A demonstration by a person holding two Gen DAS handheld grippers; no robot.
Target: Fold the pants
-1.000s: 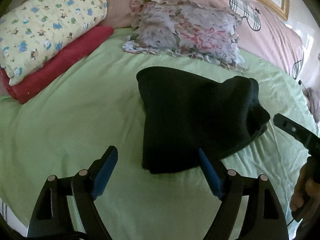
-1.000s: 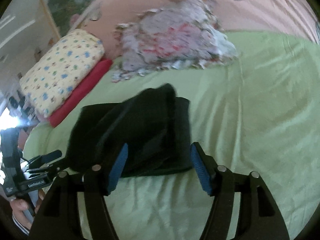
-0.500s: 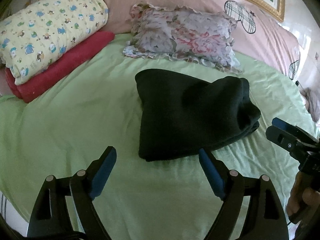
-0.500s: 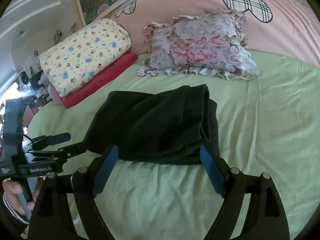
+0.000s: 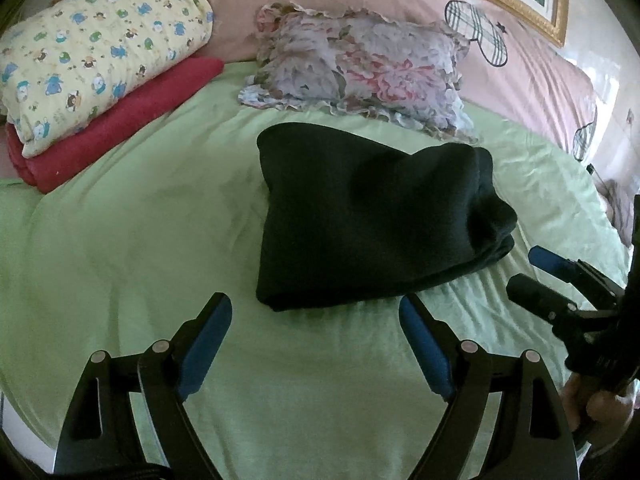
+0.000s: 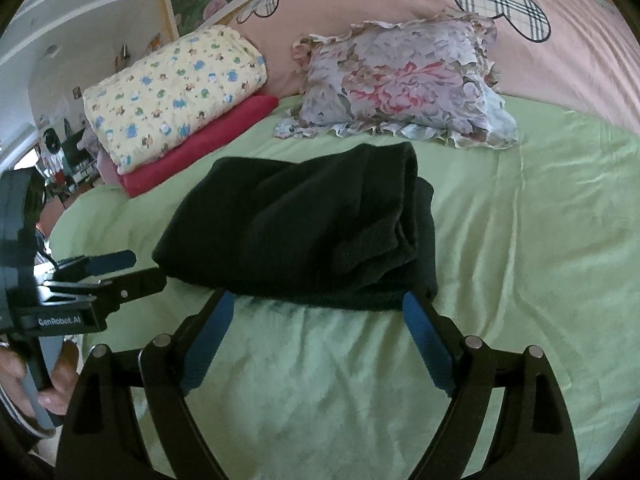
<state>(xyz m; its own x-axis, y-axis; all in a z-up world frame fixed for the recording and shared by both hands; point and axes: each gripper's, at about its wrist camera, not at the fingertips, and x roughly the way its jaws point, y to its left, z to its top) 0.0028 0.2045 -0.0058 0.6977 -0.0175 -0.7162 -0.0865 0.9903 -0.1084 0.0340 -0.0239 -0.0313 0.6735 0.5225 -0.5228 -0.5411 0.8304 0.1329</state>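
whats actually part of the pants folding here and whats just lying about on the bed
Job:
- black pants, folded on the green sheet
- left gripper, open
- right gripper, open, jaws just widened, nothing between them

Lying about:
- floral pillow
- yellow quilt
- red blanket under the quilt

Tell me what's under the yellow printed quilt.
A folded red blanket lies under the yellow printed quilt, sticking out along its front edge. Most of the blanket is covered; anything further beneath is hidden.

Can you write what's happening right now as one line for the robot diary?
pants: folded bundle on green sheet | left gripper: open, empty | right gripper: jaws just opening, empty, at bundle's near edge
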